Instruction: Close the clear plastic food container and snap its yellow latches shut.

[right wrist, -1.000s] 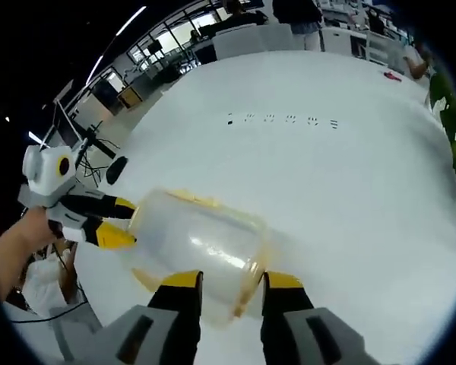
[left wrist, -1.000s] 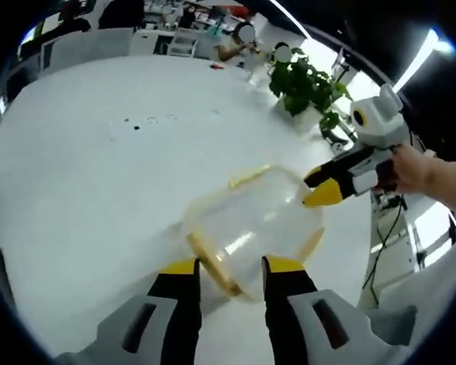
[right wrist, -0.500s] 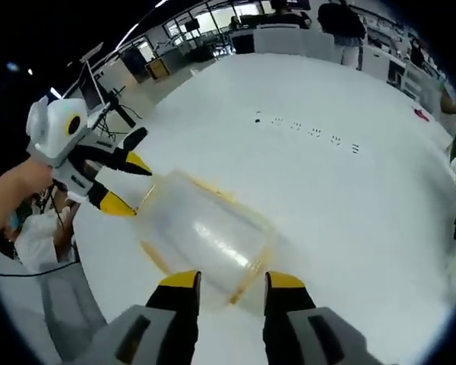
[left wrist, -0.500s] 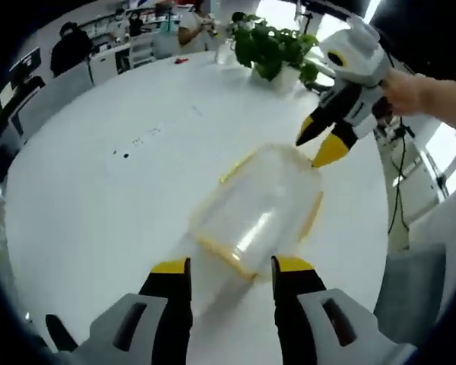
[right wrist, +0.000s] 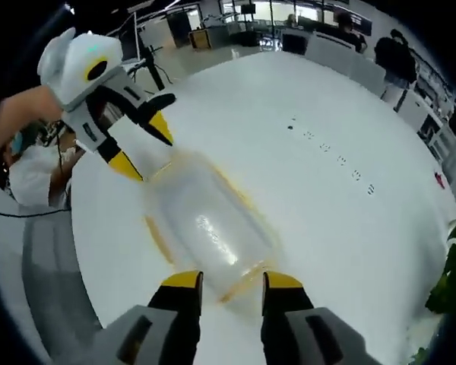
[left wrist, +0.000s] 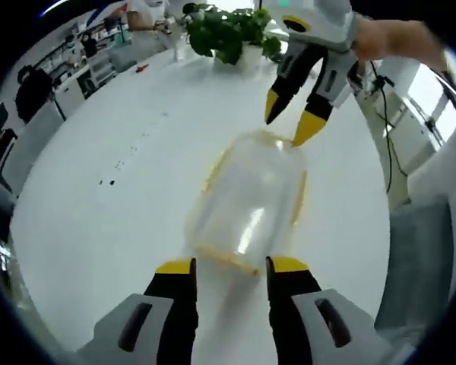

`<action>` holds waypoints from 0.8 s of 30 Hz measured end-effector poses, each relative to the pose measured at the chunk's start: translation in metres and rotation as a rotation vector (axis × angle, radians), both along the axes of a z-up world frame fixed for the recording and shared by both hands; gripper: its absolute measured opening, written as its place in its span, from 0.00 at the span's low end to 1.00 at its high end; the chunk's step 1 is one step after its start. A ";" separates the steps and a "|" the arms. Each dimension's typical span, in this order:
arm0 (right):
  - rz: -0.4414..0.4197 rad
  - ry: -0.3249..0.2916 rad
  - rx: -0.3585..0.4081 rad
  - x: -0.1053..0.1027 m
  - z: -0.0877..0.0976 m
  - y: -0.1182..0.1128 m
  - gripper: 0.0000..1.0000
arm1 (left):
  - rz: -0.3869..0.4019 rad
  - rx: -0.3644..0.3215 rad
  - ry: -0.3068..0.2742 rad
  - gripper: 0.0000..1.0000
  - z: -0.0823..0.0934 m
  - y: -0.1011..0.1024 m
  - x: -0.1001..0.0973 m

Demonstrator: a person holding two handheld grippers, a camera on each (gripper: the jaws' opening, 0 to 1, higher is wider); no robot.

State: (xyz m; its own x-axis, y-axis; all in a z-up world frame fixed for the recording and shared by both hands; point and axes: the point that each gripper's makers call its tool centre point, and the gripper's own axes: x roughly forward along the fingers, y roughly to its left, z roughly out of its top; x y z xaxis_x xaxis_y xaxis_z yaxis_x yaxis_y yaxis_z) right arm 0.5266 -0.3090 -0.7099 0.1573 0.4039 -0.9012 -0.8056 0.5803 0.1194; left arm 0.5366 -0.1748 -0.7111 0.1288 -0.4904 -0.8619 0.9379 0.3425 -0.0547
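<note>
A clear plastic food container [left wrist: 247,201] with yellow latches lies on the white table, its lid down on it. My left gripper [left wrist: 229,268] stands open at its near end, tips just short of the yellow edge. At the far end the right gripper [left wrist: 292,125] is open, tips by the rim. In the right gripper view the container [right wrist: 209,228] runs away from my right gripper [right wrist: 225,281], open at its near end. The left gripper [right wrist: 146,148] comes in from the upper left, open, at the far end. A hand holds each.
A potted green plant [left wrist: 228,34] stands at the far table edge. Small dark marks [right wrist: 330,152] dot the white table [right wrist: 327,220]. Desks, chairs and people fill the room behind. The table edge [right wrist: 83,251] runs close on the left.
Both views have swung round, so the container now lies lengthwise between the two grippers. Each gripper has come to an end of the container. The container has stayed on the table.
</note>
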 end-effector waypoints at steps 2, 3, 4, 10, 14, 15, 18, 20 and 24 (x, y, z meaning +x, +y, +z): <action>0.033 -0.007 0.010 0.001 0.001 0.005 0.28 | -0.033 -0.001 -0.006 0.34 0.002 -0.005 -0.002; 0.054 -0.018 0.008 0.003 0.003 0.007 0.28 | -0.058 0.003 -0.022 0.33 0.003 -0.007 -0.001; 0.079 -0.031 0.008 0.004 0.004 0.009 0.27 | -0.073 0.006 -0.025 0.32 0.004 -0.008 -0.001; 0.139 -0.071 0.036 0.011 0.010 0.020 0.22 | -0.118 -0.025 -0.039 0.31 0.013 -0.020 0.003; 0.180 -0.077 0.045 0.011 0.009 0.025 0.21 | -0.157 -0.016 -0.052 0.26 0.013 -0.023 0.004; 0.192 -0.083 0.045 0.011 0.009 0.026 0.21 | -0.164 -0.019 -0.056 0.25 0.013 -0.023 0.004; 0.213 -0.087 0.058 0.010 0.008 0.031 0.21 | -0.167 -0.043 -0.066 0.24 0.016 -0.027 0.006; 0.219 -0.090 0.075 0.009 0.008 0.035 0.18 | -0.175 -0.048 -0.071 0.21 0.016 -0.029 0.006; 0.244 -0.093 0.083 0.009 0.005 0.041 0.14 | -0.197 -0.037 -0.091 0.13 0.012 -0.033 0.005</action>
